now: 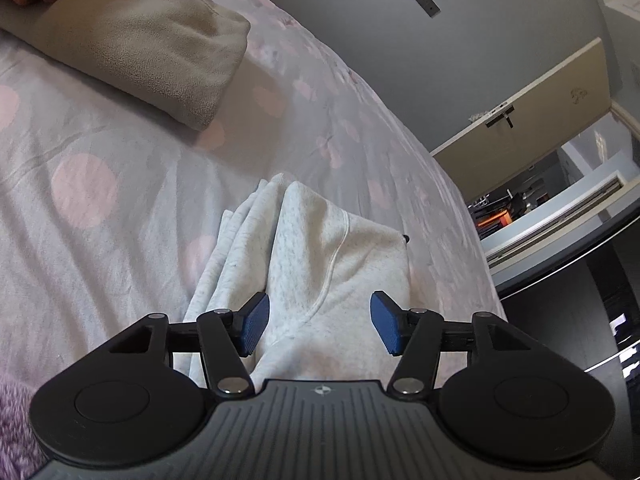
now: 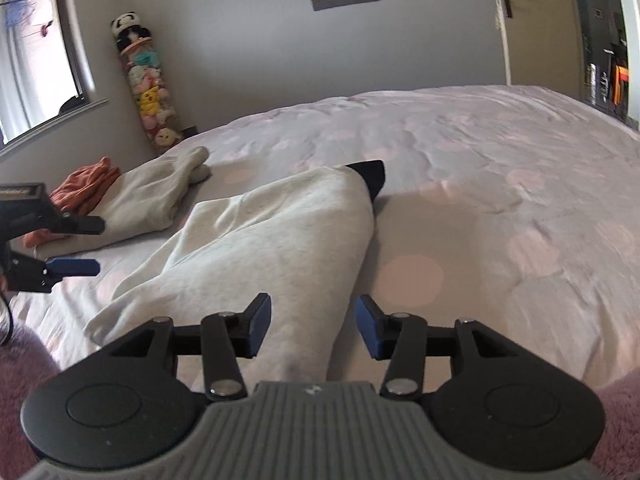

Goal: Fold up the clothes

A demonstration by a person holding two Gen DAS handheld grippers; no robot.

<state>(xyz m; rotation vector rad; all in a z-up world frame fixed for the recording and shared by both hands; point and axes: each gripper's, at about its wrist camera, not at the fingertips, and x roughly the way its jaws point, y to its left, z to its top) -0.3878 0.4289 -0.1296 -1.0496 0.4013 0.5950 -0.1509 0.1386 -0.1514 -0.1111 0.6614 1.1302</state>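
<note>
A light grey sweatshirt [image 1: 320,264] lies on the bed, partly folded; it also shows in the right wrist view [image 2: 256,248], with a dark cuff or lining [image 2: 370,178] at its far tip. My left gripper [image 1: 320,324] is open, its blue pads on either side of the cloth just above it. It also shows at the left edge of the right wrist view [image 2: 86,246], open. My right gripper [image 2: 312,326] is open over the near end of the sweatshirt.
A folded beige garment [image 1: 152,48] and an orange one [image 2: 84,190] lie at the far left of the bed. The pink-dotted bedspread [image 2: 500,200] stretches to the right. A plush column [image 2: 150,88] stands in the corner. An open door [image 1: 520,128] is behind the bed.
</note>
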